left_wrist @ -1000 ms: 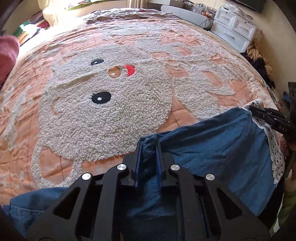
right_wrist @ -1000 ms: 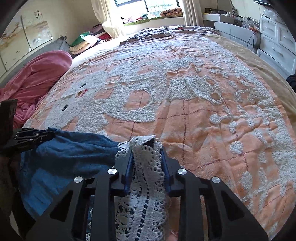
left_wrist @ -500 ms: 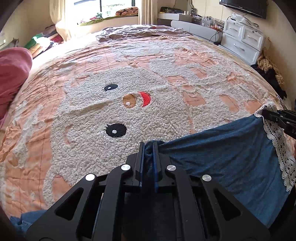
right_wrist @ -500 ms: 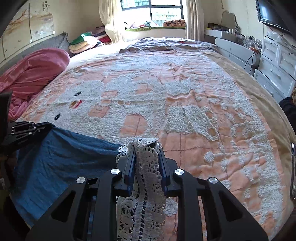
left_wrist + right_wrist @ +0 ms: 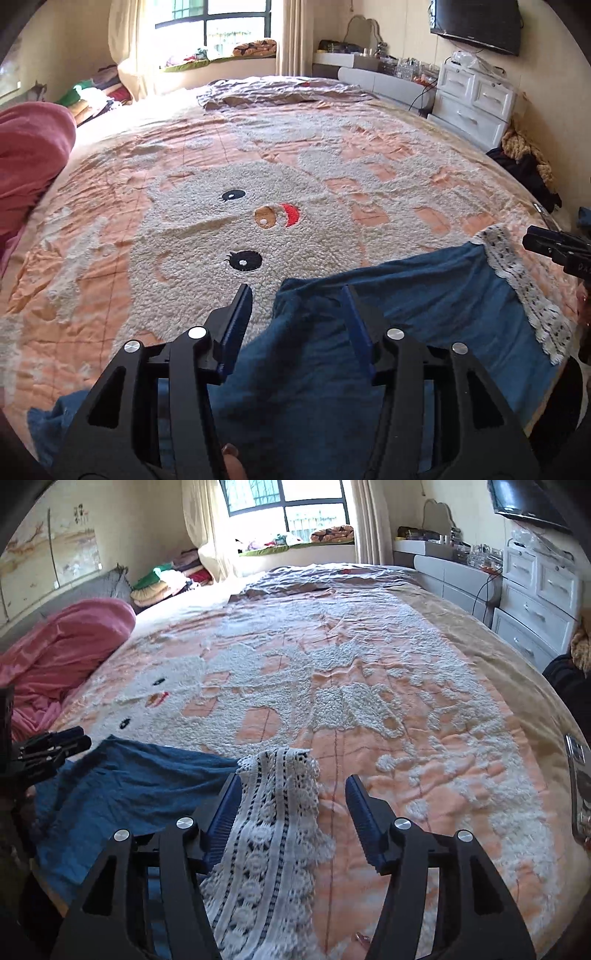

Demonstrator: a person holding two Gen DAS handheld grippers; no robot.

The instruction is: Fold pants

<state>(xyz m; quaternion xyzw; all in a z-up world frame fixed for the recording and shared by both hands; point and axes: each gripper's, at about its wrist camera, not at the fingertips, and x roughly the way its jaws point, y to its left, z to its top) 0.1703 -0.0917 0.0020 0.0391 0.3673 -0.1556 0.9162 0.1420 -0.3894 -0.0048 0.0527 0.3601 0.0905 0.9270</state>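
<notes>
Both tools' jaws opening since prior frame; pants (image 5: pixel 424 295) lower half cut off.

My left gripper (image 5: pixel 295 295) points forward and downward, its jaws opening, the blue-padded fingers (image 5: pixel 236 325) standing apart with cloth lying loose between them and neither pad pressing on it. My right gripper (image 5: pixel 293 792) points down at a like angle, its jaws also opening; fabric rests against the left pad while the right pad stands clear. Seen from my left wrist, the right gripper's black tips jut in at the far right edge. A fingertip (image 5: pixel 232 461) shows at the bottom edge, under the left gripper's frame.
</notes>
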